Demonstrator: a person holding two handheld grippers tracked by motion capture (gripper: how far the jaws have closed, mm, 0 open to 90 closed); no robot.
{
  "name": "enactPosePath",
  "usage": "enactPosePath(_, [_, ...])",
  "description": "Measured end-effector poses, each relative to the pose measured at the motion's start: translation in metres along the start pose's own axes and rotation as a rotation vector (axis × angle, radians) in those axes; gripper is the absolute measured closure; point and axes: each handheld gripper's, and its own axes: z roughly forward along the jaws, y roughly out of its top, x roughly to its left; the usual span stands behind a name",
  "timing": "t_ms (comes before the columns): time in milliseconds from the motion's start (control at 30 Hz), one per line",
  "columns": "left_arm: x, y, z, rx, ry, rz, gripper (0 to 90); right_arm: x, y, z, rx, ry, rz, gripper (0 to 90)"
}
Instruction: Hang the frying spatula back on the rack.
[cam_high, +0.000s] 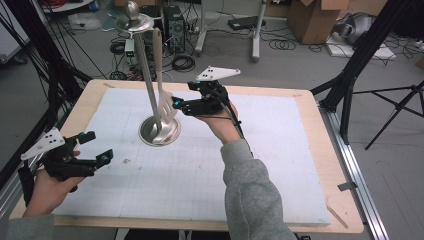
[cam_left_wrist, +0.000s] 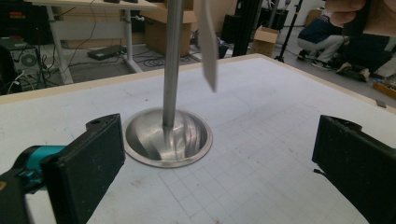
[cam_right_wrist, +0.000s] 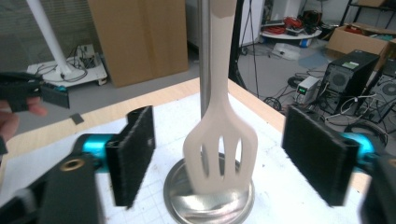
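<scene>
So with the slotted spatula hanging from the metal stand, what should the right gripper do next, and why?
Probably draw the right gripper straight back from the slotted spatula. Its jaws stand open on either side of the blade without pressing it, and the spatula hangs by its handle from the metal stand above the base dish, so the hanging looks done.

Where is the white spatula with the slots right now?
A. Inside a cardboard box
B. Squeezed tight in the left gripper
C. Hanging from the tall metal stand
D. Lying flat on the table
C. The spatula hangs beside the pole of the metal stand, its slotted end above the round base, and the right gripper has its jaws open on either side without touching it.
</scene>
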Motion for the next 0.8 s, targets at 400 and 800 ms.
enactPosePath(400, [0.000, -0.001, 0.007, 0.008, -0.010, 0.000, 2.9, -0.005, -0.014, -0.016, 0.003, -0.001, -0.021, 16.2])
enactPosePath(800, [-0.001, 0.001, 0.012, -0.028, -0.005, 0.010, 2.9, -0.007, -0.034, -0.039, 0.021, 0.001, -0.055, 16.2])
